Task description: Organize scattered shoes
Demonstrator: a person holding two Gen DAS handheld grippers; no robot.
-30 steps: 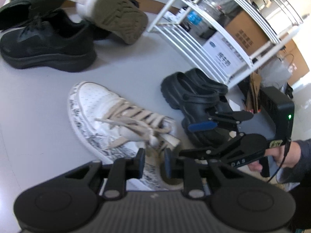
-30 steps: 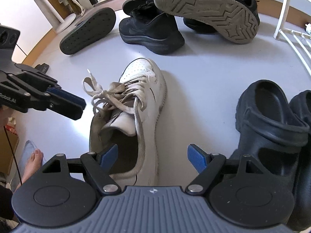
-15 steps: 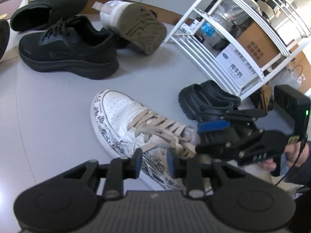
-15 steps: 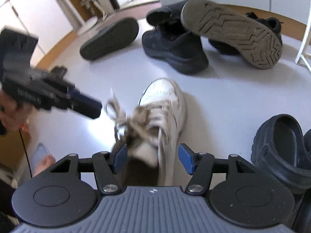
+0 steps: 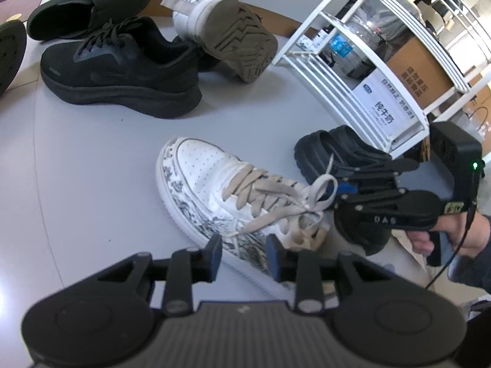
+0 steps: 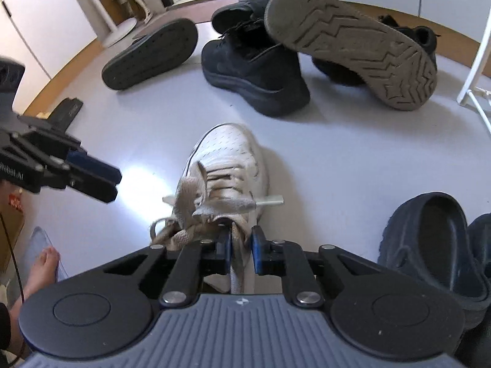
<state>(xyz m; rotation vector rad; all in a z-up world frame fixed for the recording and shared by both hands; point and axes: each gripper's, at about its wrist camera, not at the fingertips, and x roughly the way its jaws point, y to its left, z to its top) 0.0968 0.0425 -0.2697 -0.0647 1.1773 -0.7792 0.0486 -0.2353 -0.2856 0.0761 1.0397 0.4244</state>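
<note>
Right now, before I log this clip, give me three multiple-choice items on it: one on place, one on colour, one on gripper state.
1. Where do the clogs sit?
A. beside the rack
B. on the rack
C. under the white sneaker

2. What colour are that sneaker's laces?
A. black
B. beige
C. red

3. How is the right gripper?
A. wide open
B. out of view
C. jaws shut on the sneaker

Key: 1 A, they rest on the floor at the rack's foot; 2 B, tan against the white upper; 3 C, its collar is pinched between the jaws.

Both grippers are black with blue pads and silver screws; the right gripper (image 5: 337, 188) carries white "DAS" lettering (a green light glows), a cable (image 5: 454, 254) and a dark sleeve (image 5: 474, 263) beside it.
</note>
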